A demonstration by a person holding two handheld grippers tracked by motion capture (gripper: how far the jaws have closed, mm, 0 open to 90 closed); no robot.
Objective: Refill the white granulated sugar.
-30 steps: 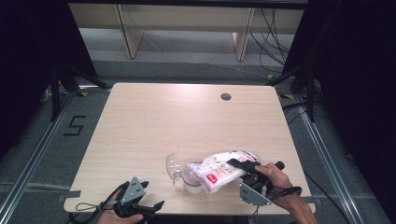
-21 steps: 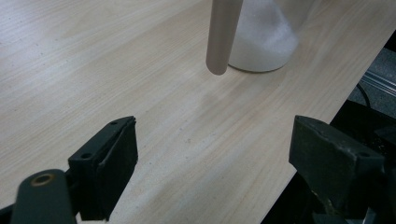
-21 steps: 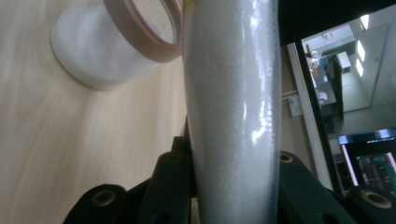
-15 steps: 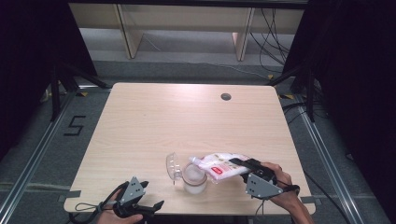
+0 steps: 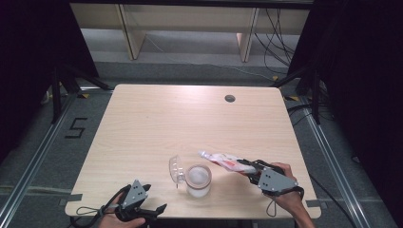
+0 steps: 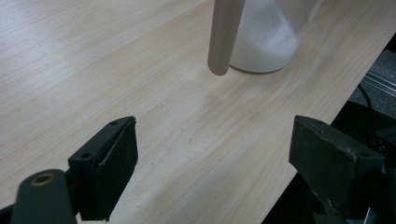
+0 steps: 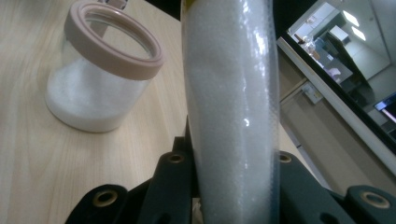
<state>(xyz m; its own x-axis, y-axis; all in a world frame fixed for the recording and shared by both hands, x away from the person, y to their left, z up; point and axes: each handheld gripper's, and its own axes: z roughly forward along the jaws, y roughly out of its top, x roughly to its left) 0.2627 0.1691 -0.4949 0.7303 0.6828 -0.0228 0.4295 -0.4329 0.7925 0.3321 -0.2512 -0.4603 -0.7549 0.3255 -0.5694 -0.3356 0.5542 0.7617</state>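
Observation:
A clear jar (image 5: 197,180) with a tan rim stands near the table's front edge, about a third full of white powder. Its hinged lid (image 5: 176,168) hangs open on the left. My right gripper (image 5: 250,167) is shut on a clear bag of white granules (image 5: 223,160), held just right of the jar with its tip pointing left, level with the jar's far rim. In the right gripper view the bag (image 7: 233,107) rises between the jaws, the jar (image 7: 105,70) to its left. My left gripper (image 5: 154,200) rests open at the front edge, its jaws (image 6: 219,158) wide apart and empty, facing the jar (image 6: 264,42).
The light wooden table (image 5: 190,118) has a round cable hole (image 5: 230,98) at the back right. Metal floor rails run along both sides, and a shelf frame stands beyond the far edge. Black cables trail from both grippers.
My right gripper has drawn the bag back to the right and lower, off the jar's mouth, so the jar's open top now shows. The left gripper has not moved.

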